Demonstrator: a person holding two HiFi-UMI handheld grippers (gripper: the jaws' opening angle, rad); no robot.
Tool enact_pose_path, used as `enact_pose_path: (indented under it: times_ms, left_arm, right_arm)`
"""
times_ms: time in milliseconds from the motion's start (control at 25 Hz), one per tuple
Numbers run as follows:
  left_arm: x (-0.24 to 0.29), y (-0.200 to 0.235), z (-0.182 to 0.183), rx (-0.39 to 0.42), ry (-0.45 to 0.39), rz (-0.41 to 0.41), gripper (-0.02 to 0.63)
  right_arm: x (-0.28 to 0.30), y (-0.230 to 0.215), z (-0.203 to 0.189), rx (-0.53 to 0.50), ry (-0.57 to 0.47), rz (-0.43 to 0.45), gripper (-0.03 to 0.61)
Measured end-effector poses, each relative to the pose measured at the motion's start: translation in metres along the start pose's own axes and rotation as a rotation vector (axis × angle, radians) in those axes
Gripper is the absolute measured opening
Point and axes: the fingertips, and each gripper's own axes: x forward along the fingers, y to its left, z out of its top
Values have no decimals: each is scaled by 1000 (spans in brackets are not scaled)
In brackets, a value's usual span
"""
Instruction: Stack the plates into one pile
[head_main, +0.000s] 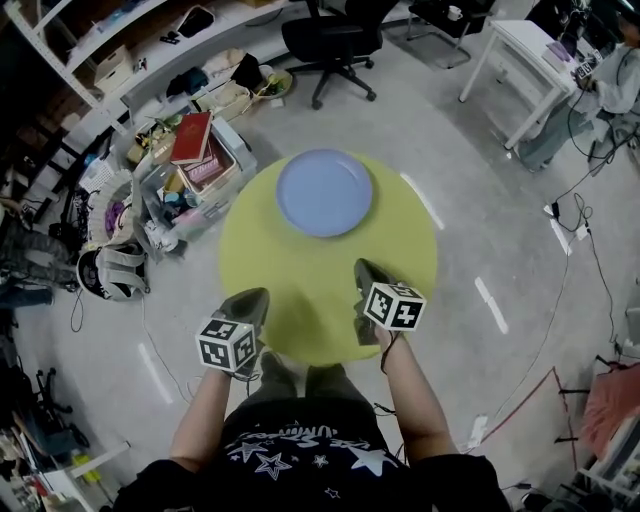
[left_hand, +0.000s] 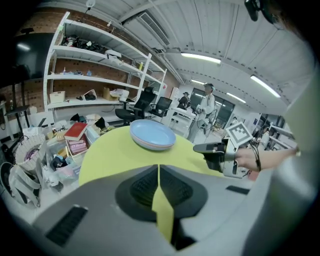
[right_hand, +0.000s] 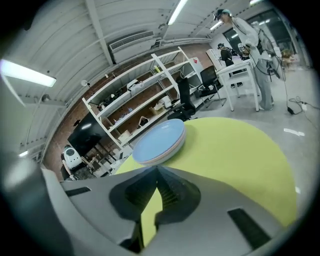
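Just one plate pile (head_main: 324, 192) stands, left tongs (left_hand: 159, 170) and right tongs (right_hand: 156, 171) closed.

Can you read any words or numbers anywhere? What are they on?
Nothing here reads clearly.
Red book: cover print too blurred to read.
Black shirt: white lettering above stars, too blurred to read.
Marker cube, and its twin: square patterns only, no words.
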Motion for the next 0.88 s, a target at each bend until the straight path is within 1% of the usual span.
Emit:
enact_pose_path:
  times_ms: [80, 240, 360, 520, 680, 880]
  left_arm:
    - [-3, -1, -3, 3, -2, -8, 20]
    - [-16, 7, -13, -20, -11, -20, 20]
    - [-29, 10, -26, -21, -9, -51, 20]
    - [-51, 11, -37, 1, -19, -102, 20]
    - [-79, 24, -49, 20, -31, -133, 20]
    - [-110, 46, -62, 21, -38, -155, 21]
  right_arm:
    - [-8, 0, -11, -3, 15, -14, 15]
    - [-19, 8, -25, -3, 24, -34, 15]
    - [-30, 22, -27, -25, -1, -57, 15]
    - [-49, 42, -36, -30, -46, -94, 15]
    - [-62, 71, -56, -16, -84, -118, 15]
    - [-76, 105, -84, -13, -108, -143, 15]
